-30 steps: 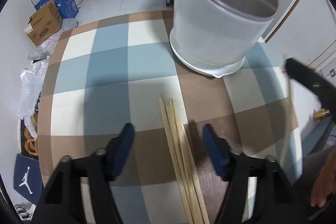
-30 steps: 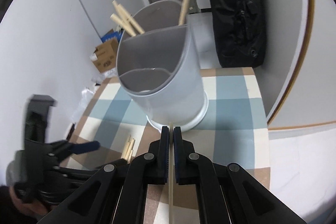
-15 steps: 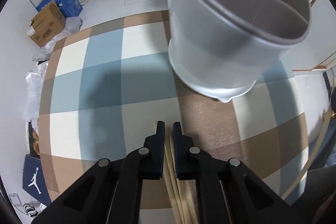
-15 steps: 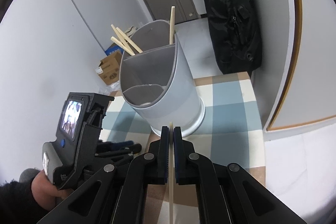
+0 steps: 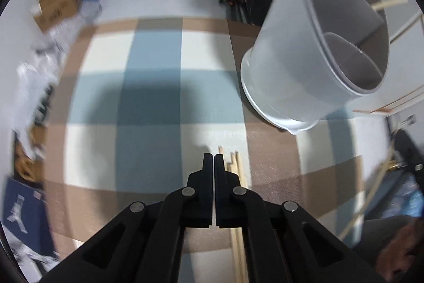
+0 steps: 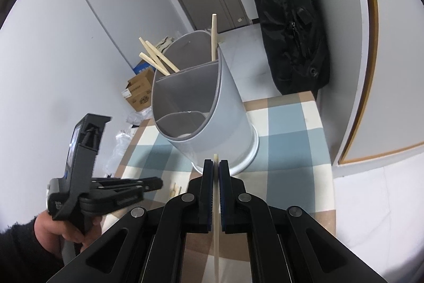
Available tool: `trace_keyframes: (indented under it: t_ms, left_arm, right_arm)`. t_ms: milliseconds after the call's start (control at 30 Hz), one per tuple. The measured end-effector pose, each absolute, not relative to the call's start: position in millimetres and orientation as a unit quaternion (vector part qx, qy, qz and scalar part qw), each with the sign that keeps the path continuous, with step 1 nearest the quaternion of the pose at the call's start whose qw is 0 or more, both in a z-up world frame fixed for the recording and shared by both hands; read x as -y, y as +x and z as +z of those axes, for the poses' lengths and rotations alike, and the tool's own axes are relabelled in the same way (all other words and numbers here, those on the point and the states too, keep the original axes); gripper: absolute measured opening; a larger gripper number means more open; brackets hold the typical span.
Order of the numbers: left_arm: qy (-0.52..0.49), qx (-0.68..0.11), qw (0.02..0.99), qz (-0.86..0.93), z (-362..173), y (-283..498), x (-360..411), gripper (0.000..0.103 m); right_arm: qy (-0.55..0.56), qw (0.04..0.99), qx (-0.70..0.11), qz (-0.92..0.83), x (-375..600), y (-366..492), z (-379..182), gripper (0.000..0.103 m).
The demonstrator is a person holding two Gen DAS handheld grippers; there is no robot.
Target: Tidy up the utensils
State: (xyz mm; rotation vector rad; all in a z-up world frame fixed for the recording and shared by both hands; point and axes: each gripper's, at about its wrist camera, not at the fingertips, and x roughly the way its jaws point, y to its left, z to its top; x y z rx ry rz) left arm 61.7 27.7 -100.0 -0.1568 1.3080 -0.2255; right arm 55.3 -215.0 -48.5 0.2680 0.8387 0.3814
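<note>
A: Gripping a chopstick (image 6: 216, 203), the right gripper (image 6: 216, 166) is aiming its long axis at twelve o'clock, tip before the utensil holder (image 6: 212, 108).

B: The left gripper (image 5: 213, 159) is hanging clenched, empty, loose chopsticks (image 5: 235, 171) lying at its three o'clock on the checked cloth (image 5: 148, 102).

You have one grey utensil holder (image 6: 212, 110) on the checked cloth (image 5: 153, 97), split into three compartments. Four chopsticks (image 6: 156, 57) stand in it: three leaning together, one upright apart. One chopstick (image 6: 216, 216) sits between your right gripper's (image 6: 216, 166) pads. About three more loose chopsticks (image 5: 235, 166) lie on the cloth; their exact number is hard to tell.
</note>
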Motion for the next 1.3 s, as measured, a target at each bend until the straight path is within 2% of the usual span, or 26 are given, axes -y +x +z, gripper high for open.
trace_keyframes:
  t_ms: [333,767,800,900,933,1167,1300]
  left_arm:
    - [-0.088,-0.630,0.765,-0.101,-117,75,-18,0.000]
    - [-0.109,-0.633,0.760,-0.099,-112,80,-8,0.000]
    - [-0.102,-0.632,0.762,-0.097,-111,80,-6,0.009]
    - [-0.101,-0.625,0.767,-0.103,-109,84,-6,0.023]
    - [-0.099,-0.623,0.769,-0.104,-109,84,-4,0.024]
    - [-0.081,-0.618,0.775,-0.100,-109,90,0,0.024]
    - [-0.060,-0.621,0.777,-0.088,-109,90,3,0.015]
  right_arm:
    - [0.126,0.888,-0.403,0.182,213,56,-49,0.003]
    - [0.127,0.888,-0.403,0.184,212,55,-47,0.003]
    - [0.128,0.888,-0.402,0.184,212,55,-47,0.003]
    - [0.128,0.888,-0.403,0.184,212,55,-47,0.003]
    - [0.129,0.887,-0.402,0.184,213,55,-47,0.003]
    - [0.129,0.888,-0.402,0.182,213,56,-47,0.003]
    - [0.129,0.888,-0.402,0.182,213,56,-47,0.003]
